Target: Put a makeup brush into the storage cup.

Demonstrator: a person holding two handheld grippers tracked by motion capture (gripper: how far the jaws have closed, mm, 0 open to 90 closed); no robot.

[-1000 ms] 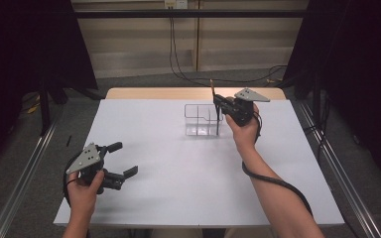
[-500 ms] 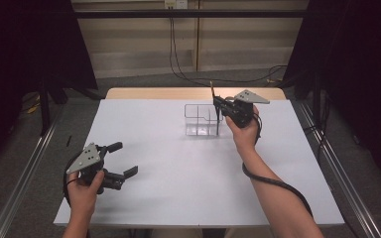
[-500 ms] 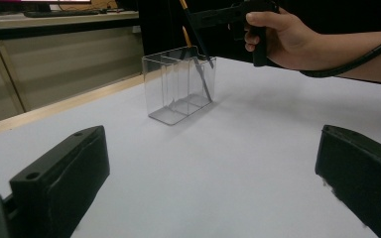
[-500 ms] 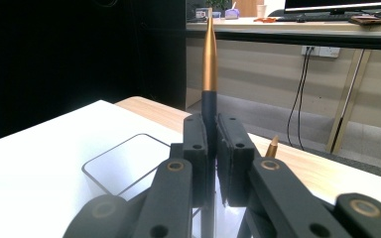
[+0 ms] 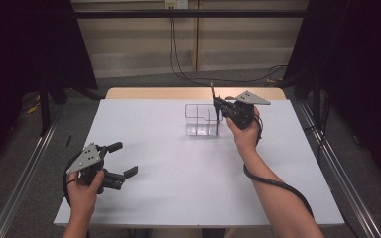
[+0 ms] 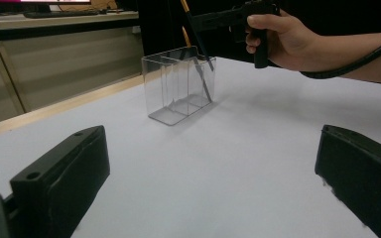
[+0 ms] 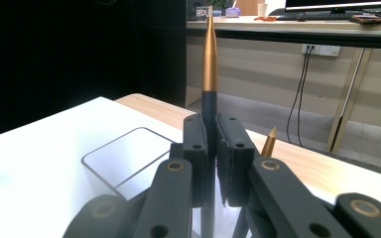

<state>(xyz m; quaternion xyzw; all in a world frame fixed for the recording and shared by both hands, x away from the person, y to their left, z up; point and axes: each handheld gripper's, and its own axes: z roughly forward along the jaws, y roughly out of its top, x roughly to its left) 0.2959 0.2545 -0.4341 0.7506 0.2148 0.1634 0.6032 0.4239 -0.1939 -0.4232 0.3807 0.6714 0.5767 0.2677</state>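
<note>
A clear plastic organiser [image 5: 198, 121] with several compartments stands at the far middle of the white table. My right gripper [image 5: 218, 105] hovers at its right end, shut on a black pen with a copper-coloured cap [image 5: 212, 92] held upright, its lower end down inside the box. In the right gripper view the pads [image 7: 196, 144] clamp the pen [image 7: 209, 59], and a second copper tip [image 7: 269, 141] rises just behind. My left gripper [image 5: 124, 159] rests open near the table's front left corner with nothing between its fingers; its view looks across at the organiser [image 6: 178, 84] and the held pen [image 6: 204, 74].
The white table top [image 5: 178, 193] has a bare wooden strip [image 5: 154, 93] along its far edge. Cables [image 5: 178, 59] hang down the back wall, and metal rails [image 5: 25, 173] run along both sides of the table. Dark curtains flank the space.
</note>
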